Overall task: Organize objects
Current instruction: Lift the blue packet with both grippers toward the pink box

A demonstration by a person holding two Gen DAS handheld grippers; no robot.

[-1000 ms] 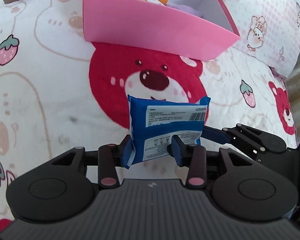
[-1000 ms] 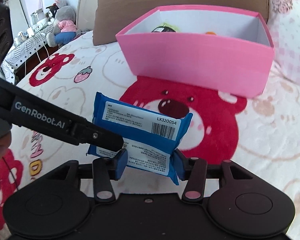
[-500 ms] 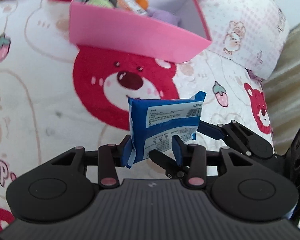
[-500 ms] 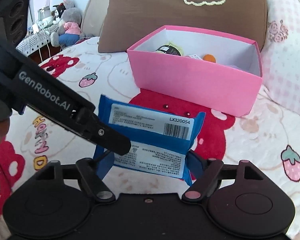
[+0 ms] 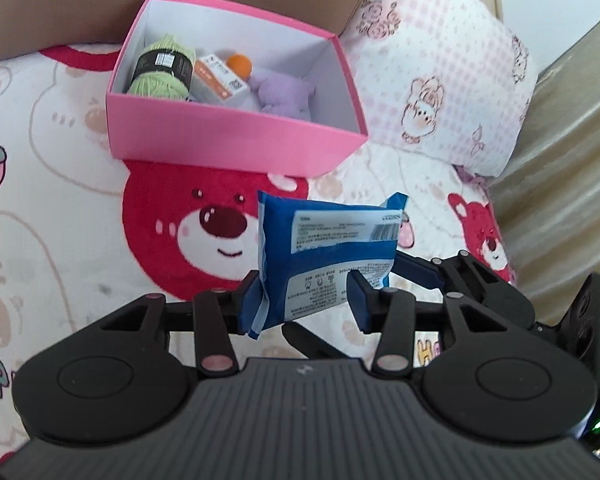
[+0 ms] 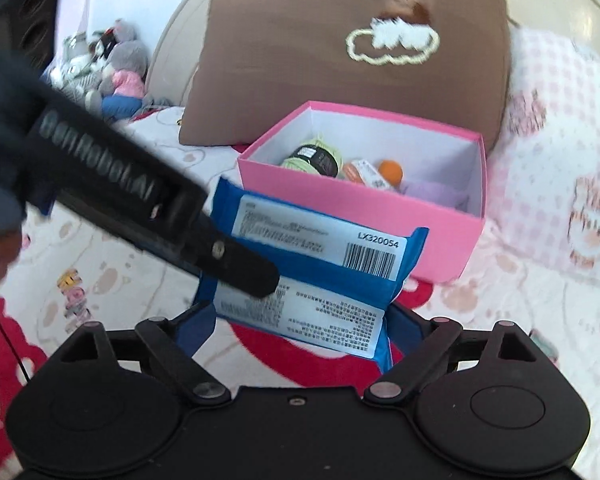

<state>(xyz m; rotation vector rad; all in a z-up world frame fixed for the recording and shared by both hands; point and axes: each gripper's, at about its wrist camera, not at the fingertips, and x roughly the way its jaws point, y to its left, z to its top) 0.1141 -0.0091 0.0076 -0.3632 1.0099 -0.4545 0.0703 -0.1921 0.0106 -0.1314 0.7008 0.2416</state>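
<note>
A blue wet-wipe packet (image 5: pixel 328 248) with white labels is held upright above the bed, and my left gripper (image 5: pixel 306 300) is shut on its lower end. My right gripper (image 6: pixel 300 328) is open, its blue pads standing apart on either side of the same packet (image 6: pixel 320 264). The left gripper's black arm (image 6: pixel 140 208) crosses the right wrist view from the left. The pink box (image 5: pixel 236 136) stands beyond the packet. It holds green yarn (image 5: pixel 160 68), an orange-white carton (image 5: pixel 220 78), an orange ball (image 5: pixel 239 65) and a purple plush (image 5: pixel 284 92).
A bedsheet printed with a red bear (image 5: pixel 204 232) covers the bed. A brown pillow (image 6: pixel 340 64) stands behind the box and a pink checked pillow (image 5: pixel 440 72) lies to its right. Plush toys (image 6: pixel 116 64) sit at the far left.
Both grippers have risen with the packet, so the box's inside now shows. My right gripper's jaws have spread open off the packet. The left gripper stays shut on it.
</note>
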